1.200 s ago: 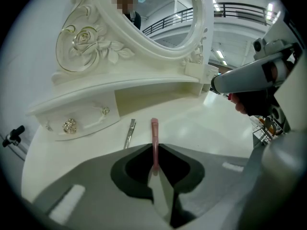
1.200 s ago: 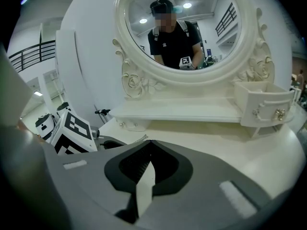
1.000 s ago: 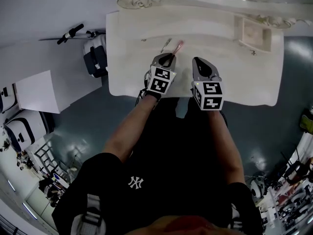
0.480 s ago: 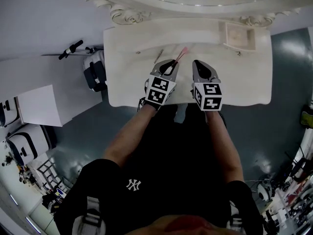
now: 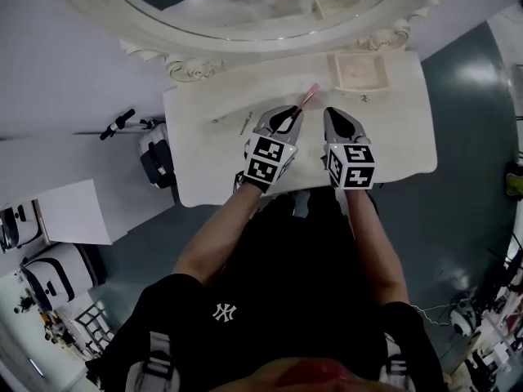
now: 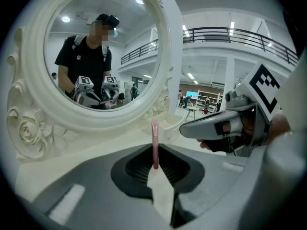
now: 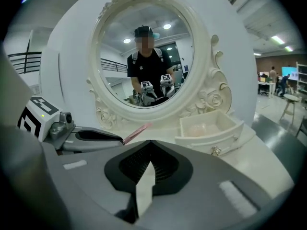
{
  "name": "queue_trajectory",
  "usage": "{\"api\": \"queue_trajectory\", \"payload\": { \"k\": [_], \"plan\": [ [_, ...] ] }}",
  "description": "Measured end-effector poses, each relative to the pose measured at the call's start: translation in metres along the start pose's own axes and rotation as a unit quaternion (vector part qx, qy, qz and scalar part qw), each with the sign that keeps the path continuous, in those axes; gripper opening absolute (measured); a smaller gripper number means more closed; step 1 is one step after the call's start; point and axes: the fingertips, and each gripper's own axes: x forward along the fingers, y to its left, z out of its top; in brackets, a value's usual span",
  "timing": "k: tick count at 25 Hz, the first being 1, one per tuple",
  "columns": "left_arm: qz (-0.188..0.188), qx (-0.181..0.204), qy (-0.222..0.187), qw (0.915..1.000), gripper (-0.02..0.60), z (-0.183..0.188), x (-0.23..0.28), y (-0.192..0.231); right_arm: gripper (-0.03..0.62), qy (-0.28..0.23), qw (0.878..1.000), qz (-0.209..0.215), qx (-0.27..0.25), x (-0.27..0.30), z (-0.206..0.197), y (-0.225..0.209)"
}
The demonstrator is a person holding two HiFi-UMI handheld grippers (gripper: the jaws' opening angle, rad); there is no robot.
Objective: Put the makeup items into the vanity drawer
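Observation:
My left gripper (image 5: 293, 113) is shut on a thin pink makeup stick (image 5: 310, 97), which juts out past its tips above the white vanity top (image 5: 208, 166). In the left gripper view the pink makeup stick (image 6: 155, 143) stands upright between the pads. My right gripper (image 5: 336, 114) hovers just to the right, shut with nothing in it; the right gripper view shows its jaws (image 7: 146, 166) closed and empty. The small open drawer (image 5: 359, 72) sits at the back right of the top, and the drawer (image 7: 211, 128) holds something pale. A thin grey stick (image 5: 246, 122) lies on the top to the left.
An oval mirror in an ornate white frame (image 5: 147, 35) rises behind the vanity top. On the floor to the left stand a dark-and-white bag (image 5: 155, 158) and a white box (image 5: 73, 211). The person's legs are against the table's front edge.
Both grippers have risen off the vanity top and moved toward the mirror and drawer. The pink stick has travelled with the left gripper. The grey stick stays on the top.

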Motion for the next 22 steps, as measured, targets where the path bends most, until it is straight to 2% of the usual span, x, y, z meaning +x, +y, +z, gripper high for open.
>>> {"api": "queue_trajectory", "payload": {
  "k": [10,17,22],
  "plan": [
    [-0.032,0.063,-0.005,0.9975,0.041,0.062,0.068,-0.042,0.026,-0.026,0.999,-0.026,0.028,-0.025,0.034,-0.086],
    [-0.040,0.099,0.014,0.9942,0.041,0.080,0.114,-0.059,0.025,-0.031,0.999,-0.022,0.031,-0.026,0.050,-0.130],
    [-0.049,0.118,0.042,0.9910,0.041,0.082,0.139,-0.066,0.025,-0.036,0.998,-0.013,0.043,-0.021,0.059,-0.151]
  ]
}}
